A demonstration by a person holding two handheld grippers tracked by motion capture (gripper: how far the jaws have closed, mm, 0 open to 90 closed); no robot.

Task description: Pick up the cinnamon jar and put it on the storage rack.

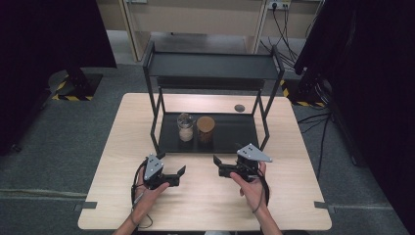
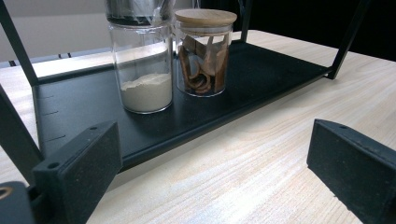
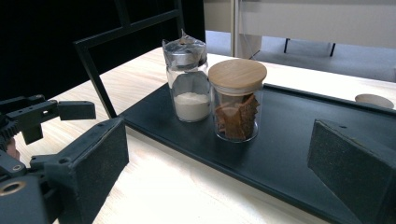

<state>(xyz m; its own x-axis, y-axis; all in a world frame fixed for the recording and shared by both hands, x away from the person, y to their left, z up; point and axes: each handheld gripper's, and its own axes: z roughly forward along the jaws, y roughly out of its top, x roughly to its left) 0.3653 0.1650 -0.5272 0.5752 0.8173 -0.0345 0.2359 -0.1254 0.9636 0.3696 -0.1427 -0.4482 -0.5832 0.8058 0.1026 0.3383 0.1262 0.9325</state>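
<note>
Two glass jars stand side by side on the bottom shelf [image 1: 235, 134] of a black rack. One holds white powder [image 1: 185, 127] [image 2: 142, 63] [image 3: 189, 91] and has a crinkled foil top. The other [image 1: 205, 129] [image 2: 204, 53] [image 3: 236, 102] has a wooden lid and brown curled pieces inside. My left gripper [image 1: 180, 176] [image 2: 215, 172] is open just above the table in front of the rack, its jaws pointing right. My right gripper [image 1: 218, 166] [image 3: 219, 177] is open too and faces it. Nothing is between either pair of jaws. The left gripper [image 3: 51, 114] also shows in the right gripper view.
The rack's top shelf [image 1: 210, 66] overhangs the jars, and its posts [image 1: 155, 125] stand at the corners. A small round disc [image 1: 239, 107] [image 3: 373, 100] lies on the table behind the rack at the right. Bare wood [image 1: 205, 205] spreads in front of the grippers.
</note>
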